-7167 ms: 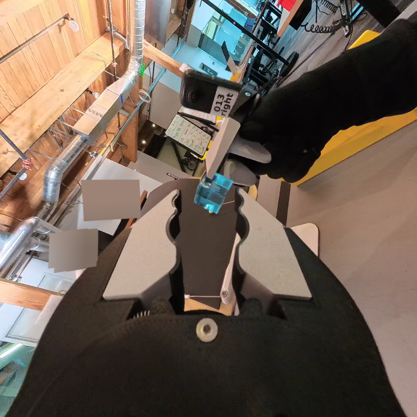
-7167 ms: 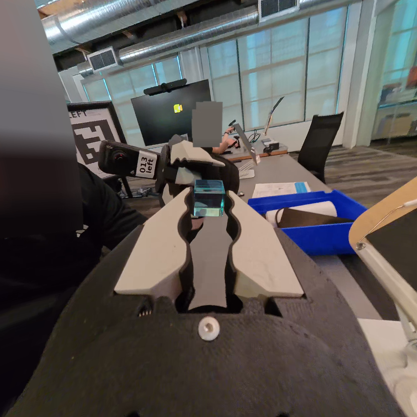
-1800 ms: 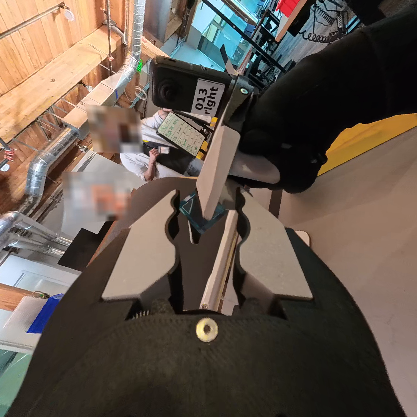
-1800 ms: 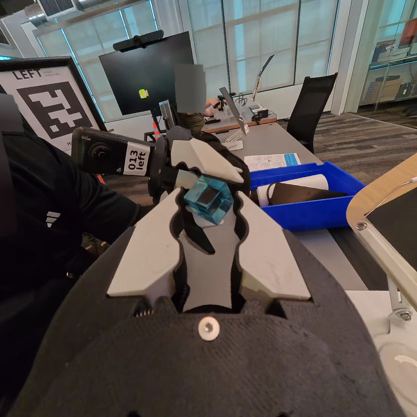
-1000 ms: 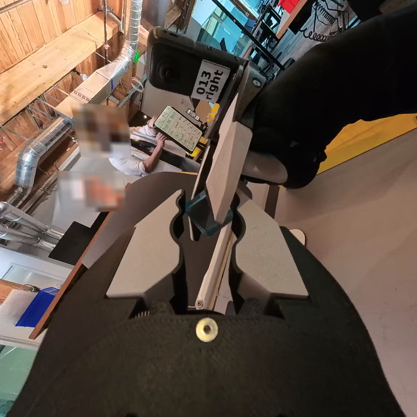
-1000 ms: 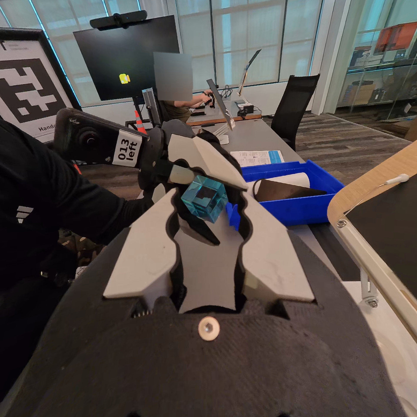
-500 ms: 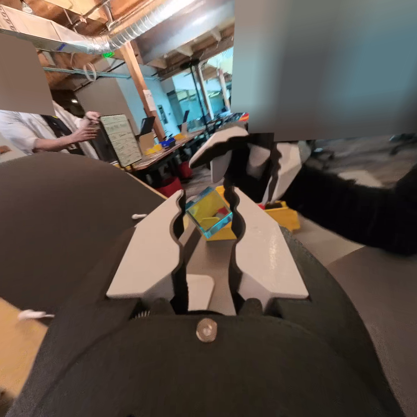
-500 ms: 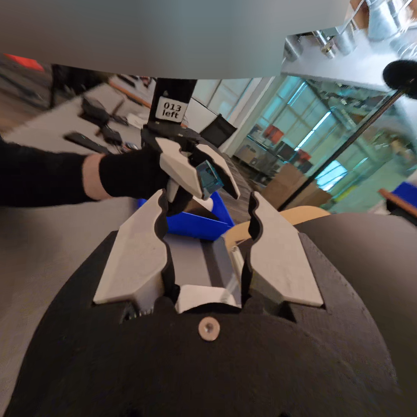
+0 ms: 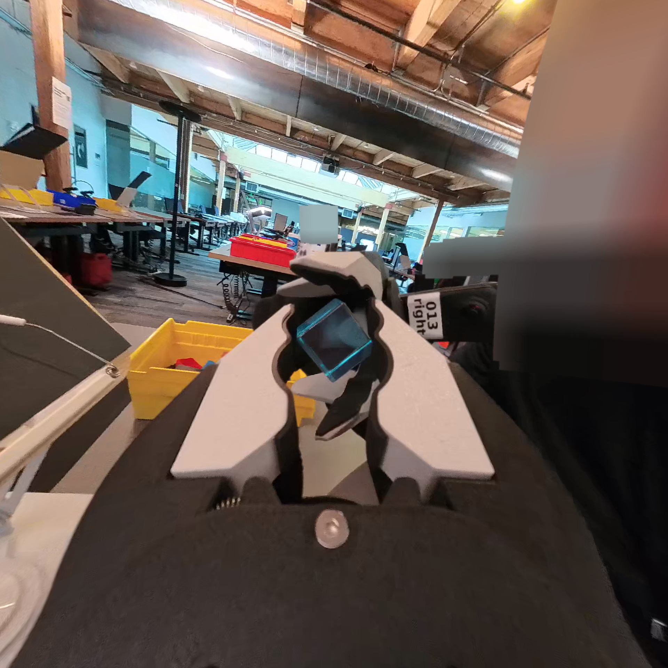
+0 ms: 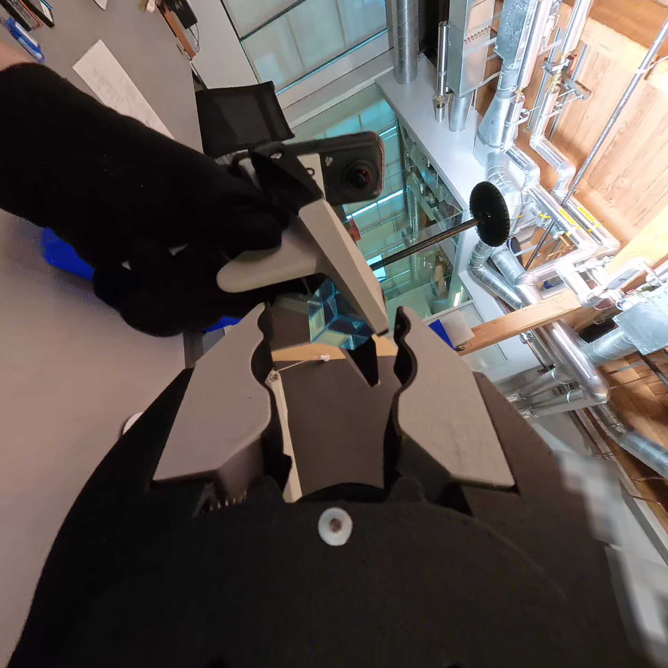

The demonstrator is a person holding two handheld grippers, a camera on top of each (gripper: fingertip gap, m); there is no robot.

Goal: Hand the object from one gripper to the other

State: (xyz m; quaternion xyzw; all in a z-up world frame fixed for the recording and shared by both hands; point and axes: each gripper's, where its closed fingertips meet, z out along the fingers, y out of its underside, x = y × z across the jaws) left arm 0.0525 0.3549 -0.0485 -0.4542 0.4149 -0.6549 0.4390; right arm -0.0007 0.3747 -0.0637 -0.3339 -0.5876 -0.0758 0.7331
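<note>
1. Left wrist view: the left hand-held gripper [image 9: 332,325] grips a translucent blue glass-like cube [image 9: 333,339] between its grey fingers [image 9: 249,383], the cube tilted on a corner and held in the air above the surface. The right hand-held gripper [image 9: 334,325] faces it from behind, one grey finger above the cube and one below, spread wide. A yellow plastic bin [image 9: 173,376] sits on the grey surface [image 9: 105,444] to the left.

2. Right wrist view: the right hand-held gripper [image 10: 330,321] stands wide, its fingers [image 10: 224,401] apart from the cube [image 10: 334,321] on both sides. The left hand-held gripper [image 10: 347,314], carried by a black-gloved hand [image 10: 162,231], presents the cube just at the mouth of the open fingers.

3. Step in hand, by judgement: the pass is midway, with the cube offered but not yet taken. The next move calls for the right fingers to close squarely on two free faces of the cube, crosswise to the left pair; only then should the left let go, since the smooth, tilted cube could slip.
</note>
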